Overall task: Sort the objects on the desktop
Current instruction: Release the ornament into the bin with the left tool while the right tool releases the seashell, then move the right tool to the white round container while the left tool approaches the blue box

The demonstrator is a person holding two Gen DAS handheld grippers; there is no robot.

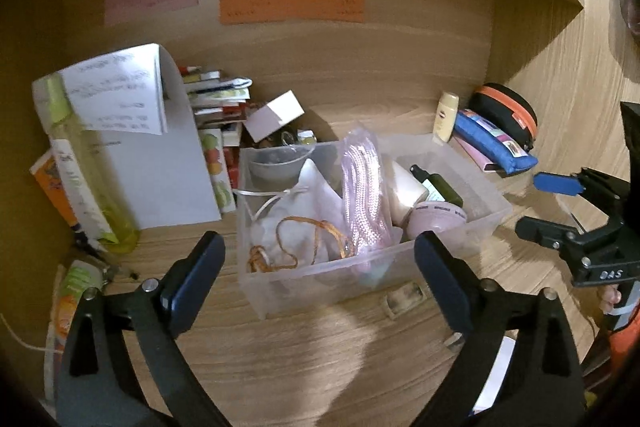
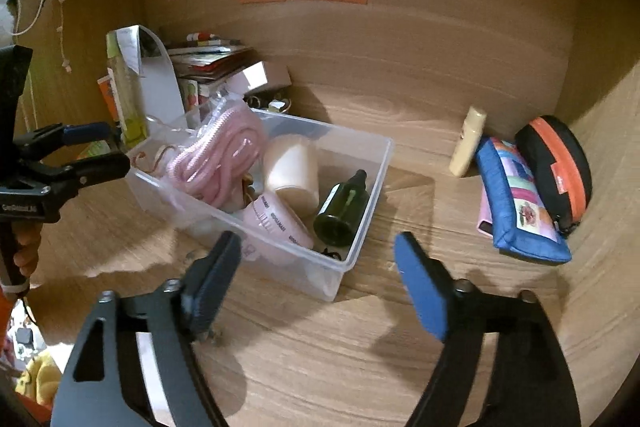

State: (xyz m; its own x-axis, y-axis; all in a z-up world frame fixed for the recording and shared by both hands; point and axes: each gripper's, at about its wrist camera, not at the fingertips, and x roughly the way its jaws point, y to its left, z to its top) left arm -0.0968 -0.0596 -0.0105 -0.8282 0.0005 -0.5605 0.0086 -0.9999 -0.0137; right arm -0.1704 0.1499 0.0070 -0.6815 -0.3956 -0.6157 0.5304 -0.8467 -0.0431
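Right now I am holding both tongs spread wide with nothing between their pads. My left gripper [image 1: 320, 267] is hanging over the near wall of the clear plastic bin [image 1: 280, 291], its dark pads standing to either side of it without touching. My right gripper [image 2: 320, 279] is hovering over the bare wooden desk [image 2: 320, 367], just off the bin's near right corner; its right pad is showing blue.

Inside the bin I am seeing a bag of pink cord [image 2: 216, 163] leaning at the middle, an orange string [image 1: 296, 243] lying on white wrapping at the left, a cream cup [image 2: 292, 171] on its side, a pink cup [image 2: 280, 223] beside it, and a dark green spray bottle [image 2: 342, 207] lying toward the right end.

Outward to the right, a small cream bottle [image 2: 468, 141] is standing against the back panel, next to a blue pencil pouch [image 2: 520, 203] and a black-and-orange zip case [image 2: 556, 163] that are touching each other. To the left, a yellow-green bottle [image 1: 88, 163] is standing before a curled white sheet [image 1: 160, 147], with a stack of booklets [image 1: 218, 95] behind. Pink, green and orange notes are sticking to the back panel [image 1: 400, 47].
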